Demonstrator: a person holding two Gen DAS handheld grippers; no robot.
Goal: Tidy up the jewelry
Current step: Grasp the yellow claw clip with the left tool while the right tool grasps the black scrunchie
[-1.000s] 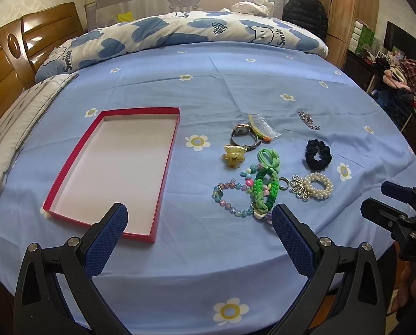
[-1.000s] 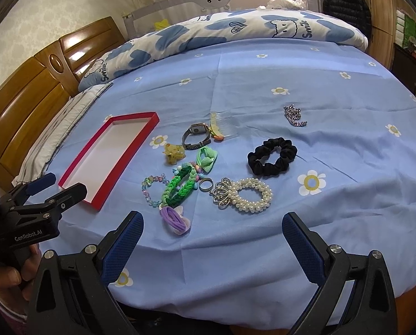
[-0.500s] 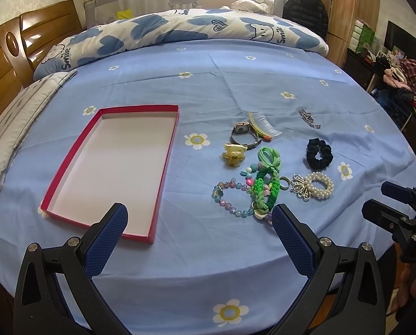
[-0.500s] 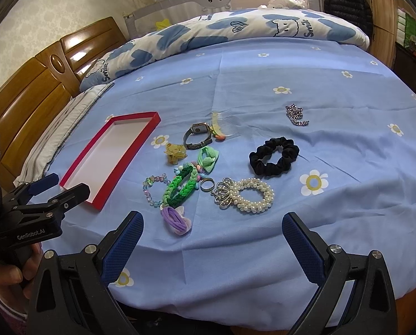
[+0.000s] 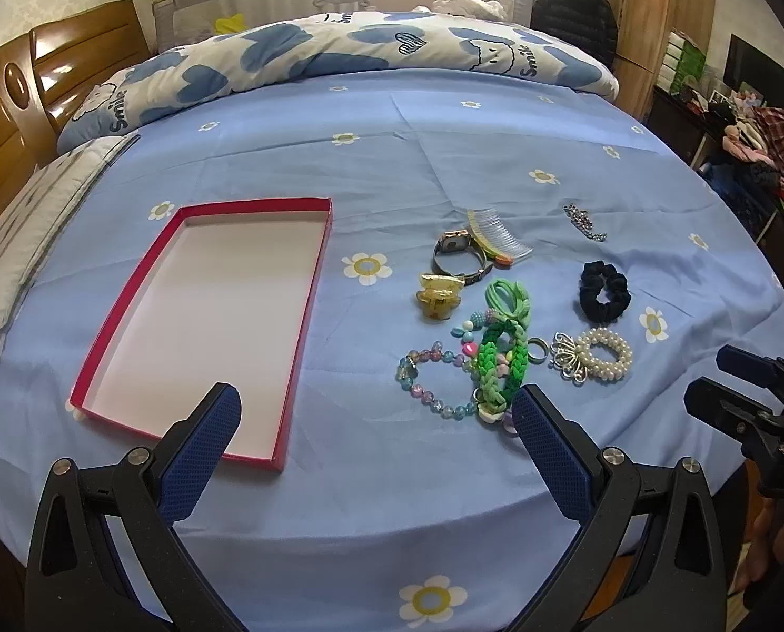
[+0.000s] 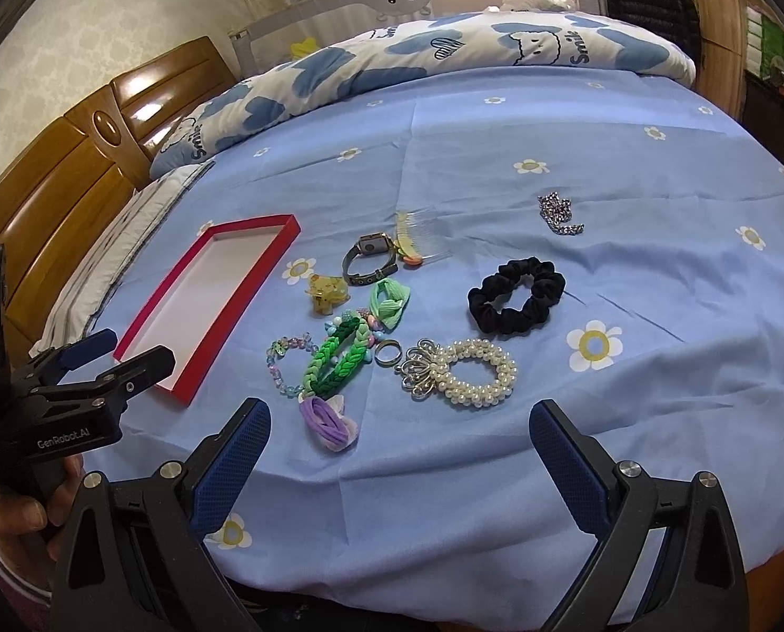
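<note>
An empty red tray (image 5: pixel 307 284) (image 6: pixel 265 268) lies on the blue bedsheet at the left. To its right lies a cluster of jewelry: a pearl bracelet (image 6: pixel 478 374) (image 5: pixel 605 355), a black scrunchie (image 6: pixel 518 301) (image 5: pixel 605 297), a green braided band (image 6: pixel 339 361) (image 5: pixel 499 363), a beaded bracelet (image 5: pixel 434 379), a ring (image 6: pixel 388 354), a watch (image 6: pixel 370 258), a yellow claw clip (image 5: pixel 439 297), a comb (image 5: pixel 497 231), a silver chain (image 6: pixel 557 215) and a purple band (image 6: pixel 328 418). My left gripper (image 5: pixel 378 421) and my right gripper (image 6: pixel 399 434) are open, empty, near the bed's front edge.
A folded blue-and-white quilt (image 5: pixel 339 52) lies across the far side of the bed. A wooden headboard (image 6: pixel 76 158) stands at the left, with a pillow (image 5: pixel 18 242) beside it. A wardrobe and cluttered shelves (image 5: pixel 750 121) stand at the right.
Both views have shifted only slightly; the grippers stay open and nothing on the bed has moved.
</note>
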